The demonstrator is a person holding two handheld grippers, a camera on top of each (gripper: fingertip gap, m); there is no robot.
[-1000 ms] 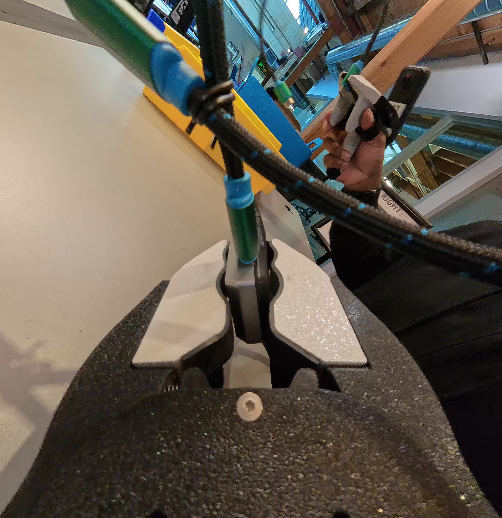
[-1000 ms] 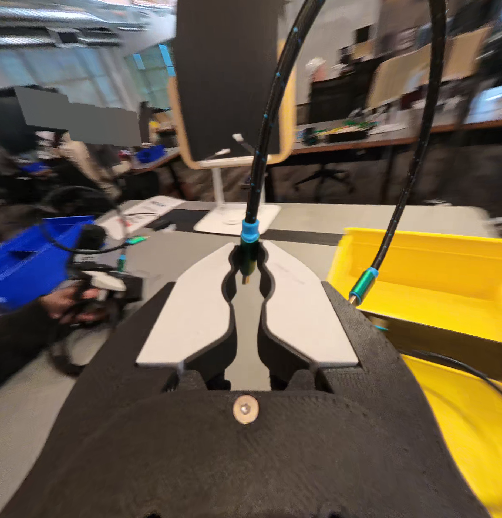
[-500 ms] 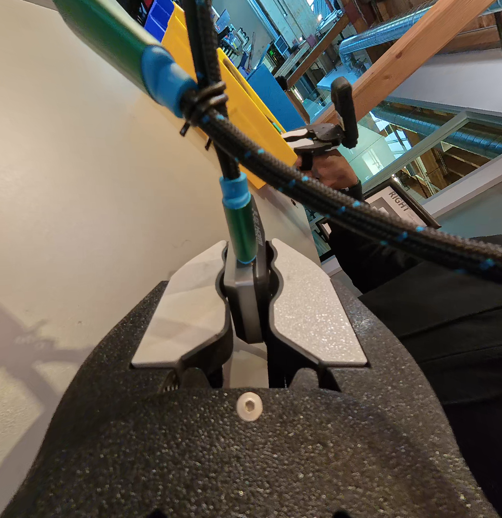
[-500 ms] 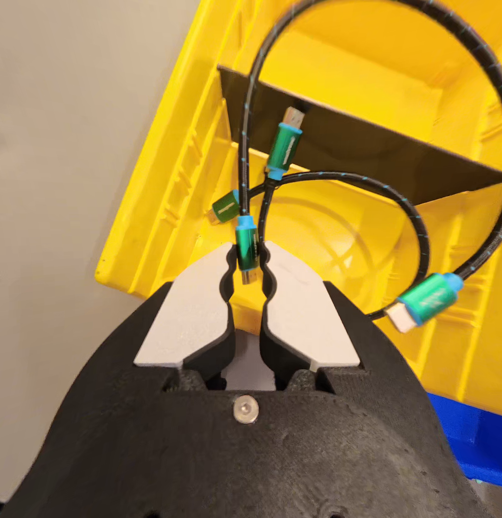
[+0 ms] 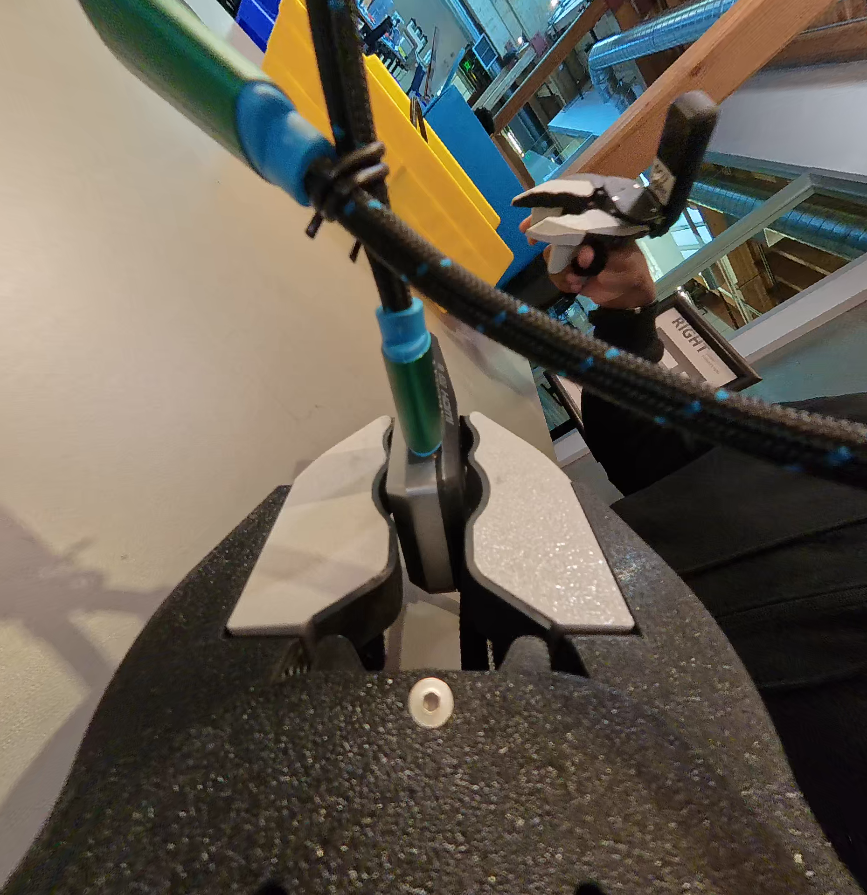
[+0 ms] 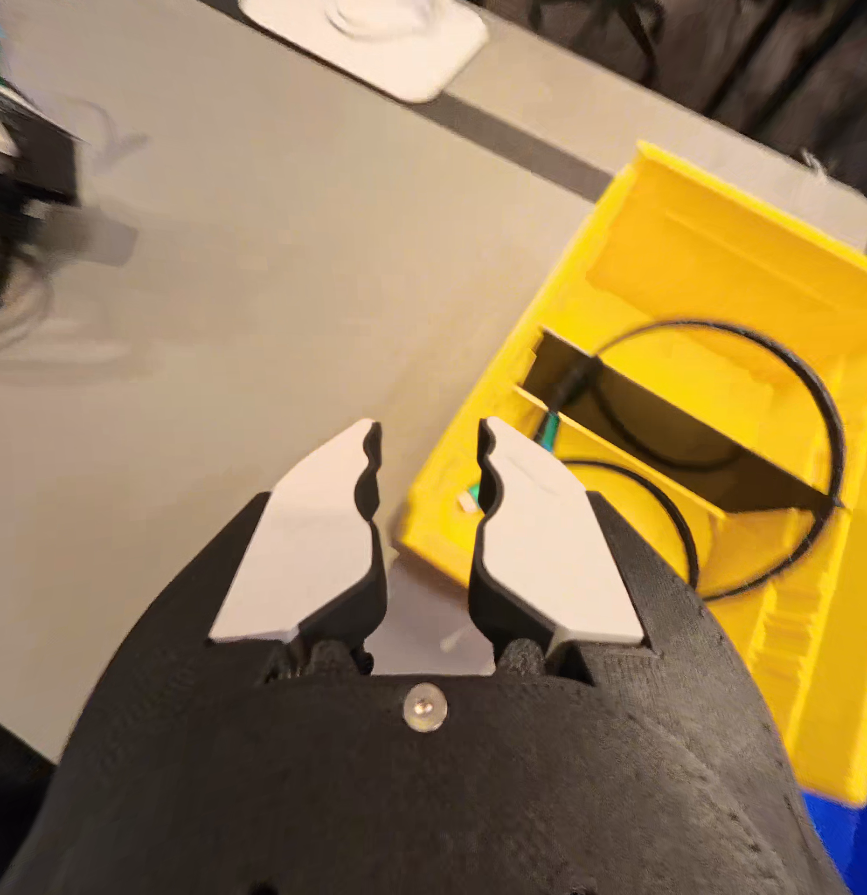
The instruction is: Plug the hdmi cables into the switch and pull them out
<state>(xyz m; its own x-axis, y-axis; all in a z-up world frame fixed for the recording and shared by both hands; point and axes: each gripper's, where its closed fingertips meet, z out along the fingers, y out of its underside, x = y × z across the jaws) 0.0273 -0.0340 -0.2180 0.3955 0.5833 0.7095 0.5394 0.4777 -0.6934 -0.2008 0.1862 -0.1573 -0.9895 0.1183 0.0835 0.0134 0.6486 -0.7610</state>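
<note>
Found pale lettering printed along the dark side of the HDMI switch [image 5: 421,523], just past the tips of the jaws clamped on it in the left wrist view. Noted bold dark print on a black-framed white sign [image 5: 698,348], well right of those jaws. Made out nothing readable around the spread jaws in the right wrist view.

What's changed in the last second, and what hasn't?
The right gripper opened and let go of the green HDMI plug; that cable now lies in the yellow bin, and the gripper has drawn back. The left gripper stays clamped on the switch with one plug inserted.
</note>
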